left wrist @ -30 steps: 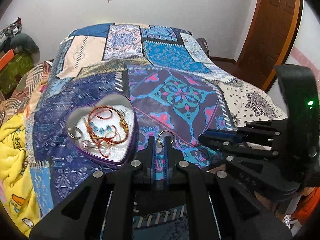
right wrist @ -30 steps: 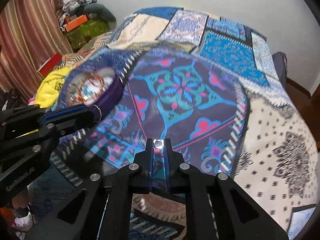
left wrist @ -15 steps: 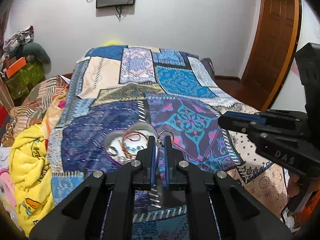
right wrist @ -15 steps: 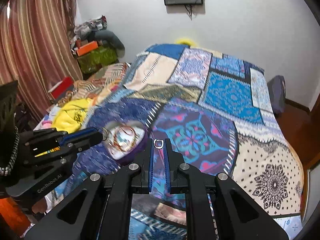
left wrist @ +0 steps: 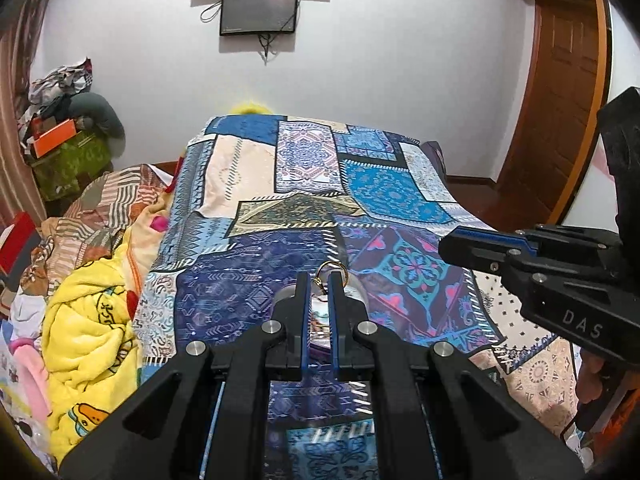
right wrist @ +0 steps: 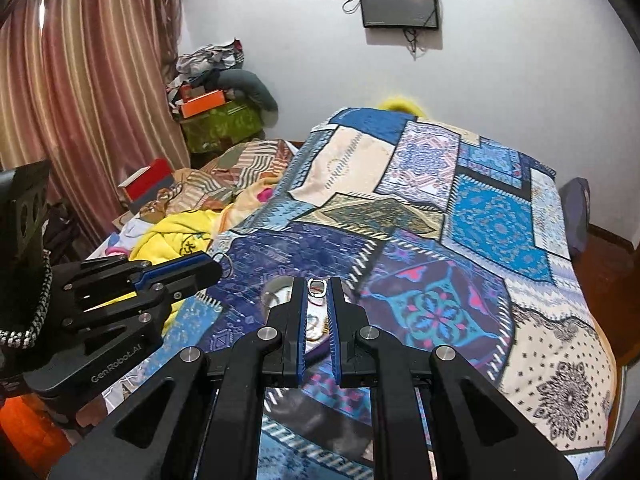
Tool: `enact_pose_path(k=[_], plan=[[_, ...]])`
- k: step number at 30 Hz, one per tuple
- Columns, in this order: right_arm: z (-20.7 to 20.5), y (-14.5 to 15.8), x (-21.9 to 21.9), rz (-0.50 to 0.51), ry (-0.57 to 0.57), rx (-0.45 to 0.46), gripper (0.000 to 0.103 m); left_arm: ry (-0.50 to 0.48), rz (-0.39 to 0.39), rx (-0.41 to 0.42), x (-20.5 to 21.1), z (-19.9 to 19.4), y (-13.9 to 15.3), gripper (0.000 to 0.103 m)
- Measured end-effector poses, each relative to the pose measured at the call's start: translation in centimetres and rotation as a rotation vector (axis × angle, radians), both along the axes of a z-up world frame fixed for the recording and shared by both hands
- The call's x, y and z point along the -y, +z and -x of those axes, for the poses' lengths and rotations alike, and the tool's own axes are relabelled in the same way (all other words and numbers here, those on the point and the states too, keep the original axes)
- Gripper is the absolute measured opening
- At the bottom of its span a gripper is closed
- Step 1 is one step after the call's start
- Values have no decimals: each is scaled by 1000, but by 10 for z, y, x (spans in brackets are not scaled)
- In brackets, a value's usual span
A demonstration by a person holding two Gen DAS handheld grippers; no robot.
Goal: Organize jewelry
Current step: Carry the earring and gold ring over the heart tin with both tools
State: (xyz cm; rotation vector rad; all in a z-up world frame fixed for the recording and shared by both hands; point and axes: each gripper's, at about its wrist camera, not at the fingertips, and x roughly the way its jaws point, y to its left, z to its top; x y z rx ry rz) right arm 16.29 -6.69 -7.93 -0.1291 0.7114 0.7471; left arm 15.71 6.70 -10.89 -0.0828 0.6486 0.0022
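My left gripper is shut on a gold hoop earring, held high above the bed. It also shows at the left of the right wrist view with the hoop at its tip. My right gripper is shut on a small silver ring. It shows at the right of the left wrist view. The heart-shaped jewelry tin lies on the bed below, mostly hidden behind the fingers in both views; it shows in the right wrist view too.
The bed carries a blue patchwork cover. A yellow blanket and piled clothes lie left of it. A wooden door is at right, a wall screen ahead, a curtain at left.
Both grippers have risen and pulled back from the bed, each still holding its piece. The tin has shrunk in view and slipped behind the fingers.
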Motion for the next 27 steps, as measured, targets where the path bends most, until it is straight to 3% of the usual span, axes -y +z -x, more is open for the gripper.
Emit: enact_pose_path(k=[27], plan=[[-51,-65,-42,40,45,-161,9,-46,43,-159,-19,-57,-74,6]])
